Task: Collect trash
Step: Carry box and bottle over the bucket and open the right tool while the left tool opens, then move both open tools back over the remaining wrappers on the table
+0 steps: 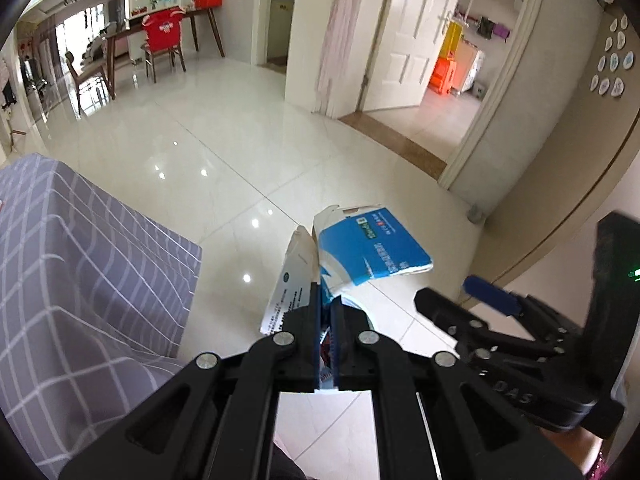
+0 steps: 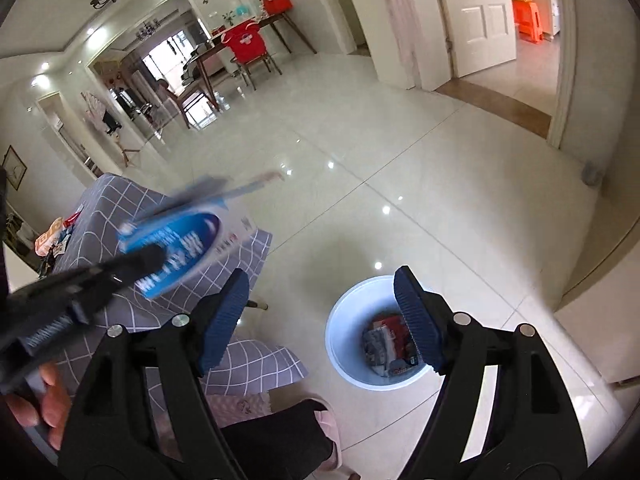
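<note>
My left gripper is shut on a flattened blue and white carton and holds it in the air over the tiled floor. In the right wrist view the same carton appears blurred at the left, above the table edge. My right gripper is open and empty, its blue pads wide apart. It hangs above a white bin on the floor that holds several wrappers. The right gripper also shows at the right of the left wrist view.
A table under a grey checked cloth stands at the left, with more wrappers on its far end. The person's leg and pink slipper are near the bin. A doorway and a dining table with chairs lie further off.
</note>
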A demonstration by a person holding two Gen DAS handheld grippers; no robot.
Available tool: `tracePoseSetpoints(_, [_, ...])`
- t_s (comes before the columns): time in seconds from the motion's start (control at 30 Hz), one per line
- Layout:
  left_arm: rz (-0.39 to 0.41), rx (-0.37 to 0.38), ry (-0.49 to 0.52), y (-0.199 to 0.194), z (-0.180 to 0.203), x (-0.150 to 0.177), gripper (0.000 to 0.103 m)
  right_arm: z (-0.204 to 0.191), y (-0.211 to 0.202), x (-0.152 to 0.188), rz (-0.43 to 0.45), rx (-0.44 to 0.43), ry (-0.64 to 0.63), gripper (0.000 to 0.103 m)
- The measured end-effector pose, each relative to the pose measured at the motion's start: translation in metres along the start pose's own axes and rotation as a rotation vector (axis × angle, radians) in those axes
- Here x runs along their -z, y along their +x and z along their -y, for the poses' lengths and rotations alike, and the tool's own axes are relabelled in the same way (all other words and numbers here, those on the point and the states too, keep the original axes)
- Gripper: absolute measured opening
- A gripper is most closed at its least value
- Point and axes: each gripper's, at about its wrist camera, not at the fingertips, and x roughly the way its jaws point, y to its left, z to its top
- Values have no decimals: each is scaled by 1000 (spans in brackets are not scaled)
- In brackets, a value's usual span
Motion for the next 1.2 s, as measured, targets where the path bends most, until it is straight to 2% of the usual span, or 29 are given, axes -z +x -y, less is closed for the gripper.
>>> tracePoseSetpoints(0.3, [-31, 25, 17, 14, 12, 2, 4, 13, -36, -4, 136, 64, 51, 74])
tracePoseSetpoints(0.6, [-23, 27, 35, 19, 21, -11, 5, 22, -54, -9, 224, 65, 93, 75])
tracePoseSetpoints(0.63, [-33, 26, 15, 21, 18, -14, 18, 24, -54, -9, 228, 66, 95, 75])
tracePoseSetpoints(0.67, [-45, 17, 5, 23, 18, -16, 58, 25, -55, -9, 227, 66, 96, 75])
tracePoseSetpoints(0.7, [-49, -22, -6, 23, 17, -17, 74, 24, -55, -8, 228, 67, 97, 75])
tracePoseSetpoints(0.73, [-26, -43, -6, 20, 16, -16, 78, 23, -55, -8, 229, 69, 95, 75])
tracePoseSetpoints(0.93, [18, -104, 44, -3, 15, -12, 78, 11, -51, -7, 211, 40, 82, 75])
tracePoseSetpoints(1.2, [67, -163, 21, -44, -2, -6, 78, -18, -61, -6, 221, -19, 47, 75])
